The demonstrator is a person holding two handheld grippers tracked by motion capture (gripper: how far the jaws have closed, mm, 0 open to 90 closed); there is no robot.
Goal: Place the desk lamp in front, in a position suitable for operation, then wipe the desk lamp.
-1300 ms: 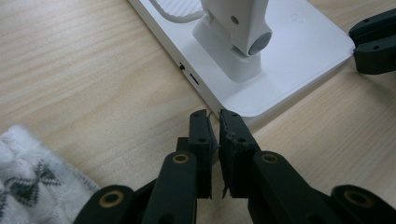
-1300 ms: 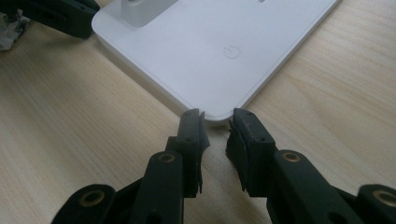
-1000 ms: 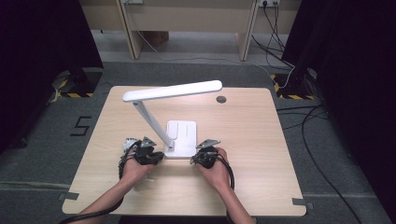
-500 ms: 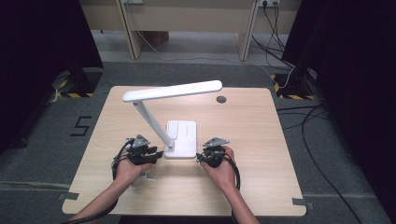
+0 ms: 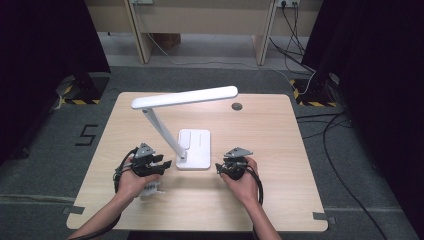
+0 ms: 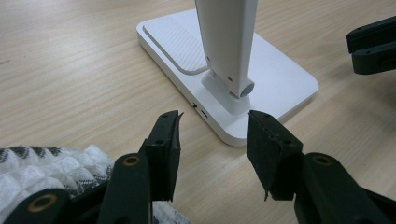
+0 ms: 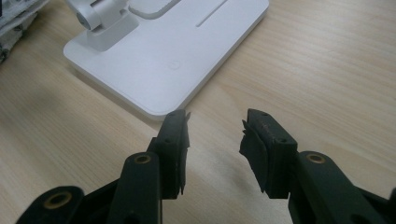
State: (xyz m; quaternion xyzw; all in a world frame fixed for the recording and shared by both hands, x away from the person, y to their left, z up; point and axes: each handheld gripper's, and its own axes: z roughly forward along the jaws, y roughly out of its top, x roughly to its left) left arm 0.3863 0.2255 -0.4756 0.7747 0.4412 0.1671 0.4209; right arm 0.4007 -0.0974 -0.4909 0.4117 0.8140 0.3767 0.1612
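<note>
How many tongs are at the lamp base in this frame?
2. The left tongs sit open just off the near-left corner of the lamp base; the right tongs sit open off its near-right corner. Neither touches it.

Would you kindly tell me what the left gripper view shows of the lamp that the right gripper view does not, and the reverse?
Left gripper view alone: the lamp's slanted arm rising from its hinge, a small side port, a knitted cloth and the right gripper beyond. Right gripper view alone: a round mark and a slot on the base top. Both: the white lamp base on the wooden table, framed by open, empty jaws.
</note>
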